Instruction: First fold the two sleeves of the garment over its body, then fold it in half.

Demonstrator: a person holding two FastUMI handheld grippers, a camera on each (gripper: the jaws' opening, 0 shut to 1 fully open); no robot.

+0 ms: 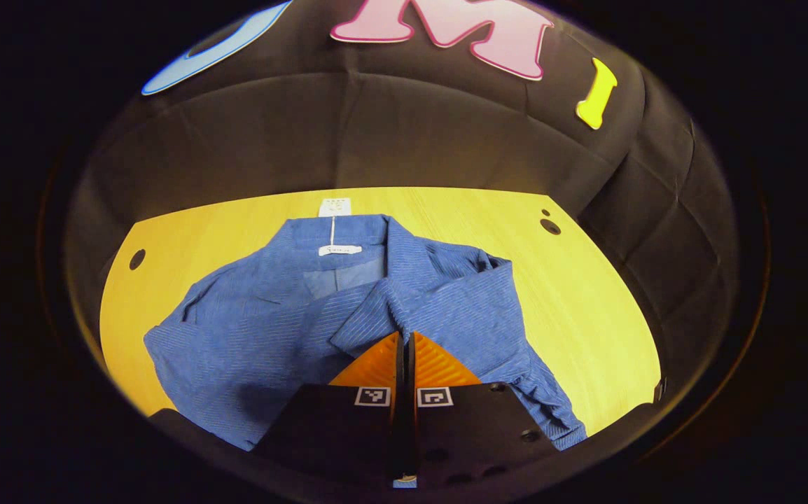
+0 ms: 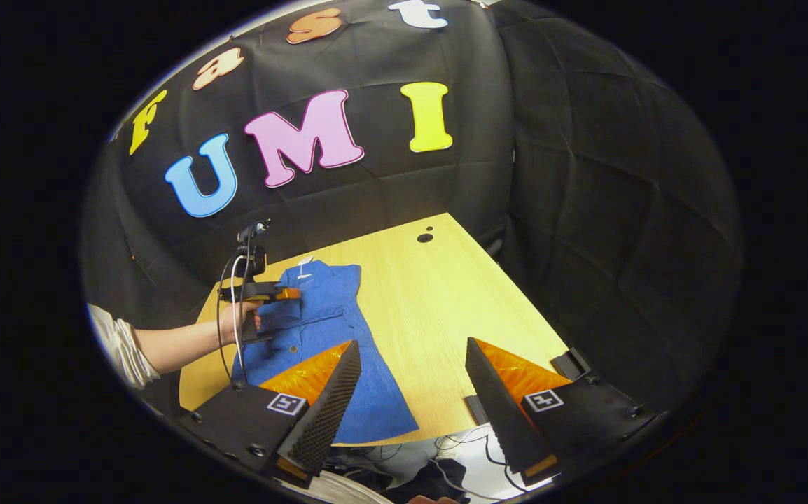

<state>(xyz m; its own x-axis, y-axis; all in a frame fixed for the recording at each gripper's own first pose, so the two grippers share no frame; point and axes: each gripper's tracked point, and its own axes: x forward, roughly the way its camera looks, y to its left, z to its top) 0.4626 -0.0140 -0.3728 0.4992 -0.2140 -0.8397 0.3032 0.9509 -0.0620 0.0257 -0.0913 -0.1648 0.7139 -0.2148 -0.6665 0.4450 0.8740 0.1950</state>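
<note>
Garment (image 1: 285, 315) first: we see a blue shirt of finely striped woven cloth lying flat on the table (image 1: 586, 294), collar toward the far edge, with a white label inside the neck and a white paper tag (image 1: 335, 207) resting on the wood just beyond the collar. In the left gripper view, the shirt's right sleeve (image 1: 446, 308) lies folded across the chest as a long creased panel, its gathered cuff bunched toward the near right edge, while the left shoulder spreads smooth and broad. We note the table is pale, straight-grained wood with small round dark holes near its far corners. The left gripper (image 1: 404, 343) has its two wedge-shaped ribbed fingers pressed together with only a thin slit between them, and a fold of the sleeve meets their tips; we cannot tell whether cloth is pinched there. In the right gripper view, a hand (image 2: 239, 322) with a pale, bunched sleeve holds that left gripper (image 2: 288, 294) over the shirt. The right gripper (image 2: 414, 357) hovers near the table's near edge, its fingers spread wide apart and holding nothing, their inner faces showing a dimpled foam-like texture.
</note>
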